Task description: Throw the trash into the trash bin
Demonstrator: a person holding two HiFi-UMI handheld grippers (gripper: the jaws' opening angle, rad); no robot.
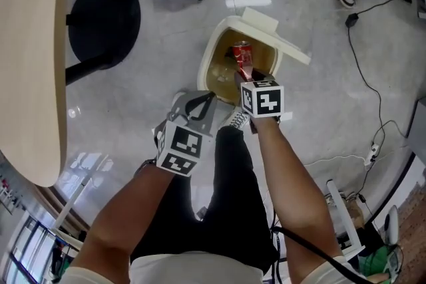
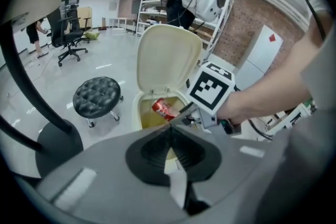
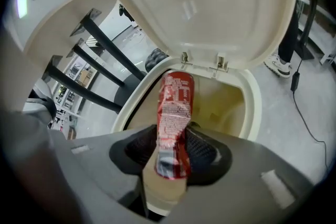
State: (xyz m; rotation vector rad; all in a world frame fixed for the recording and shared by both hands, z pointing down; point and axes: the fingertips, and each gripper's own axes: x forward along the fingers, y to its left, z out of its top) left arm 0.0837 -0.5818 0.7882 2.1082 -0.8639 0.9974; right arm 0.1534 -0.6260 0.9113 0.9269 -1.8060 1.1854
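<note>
Left tongs [image 2: 169,132]: together, holding nothing.
Right tongs [image 3: 172,139]: clamped on crushed red metal can [image 3: 176,97].
Can: hung over mouth of cream plastic trash bin [image 1: 205,63], lid [image 1: 276,36] raised at two o'clock.
Progress: trash brought to bin; letting go was probably all that remained.

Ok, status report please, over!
Left gripper shut, empty. Right gripper holds red can over open bin, not dropped. Nothing in the way.
</note>
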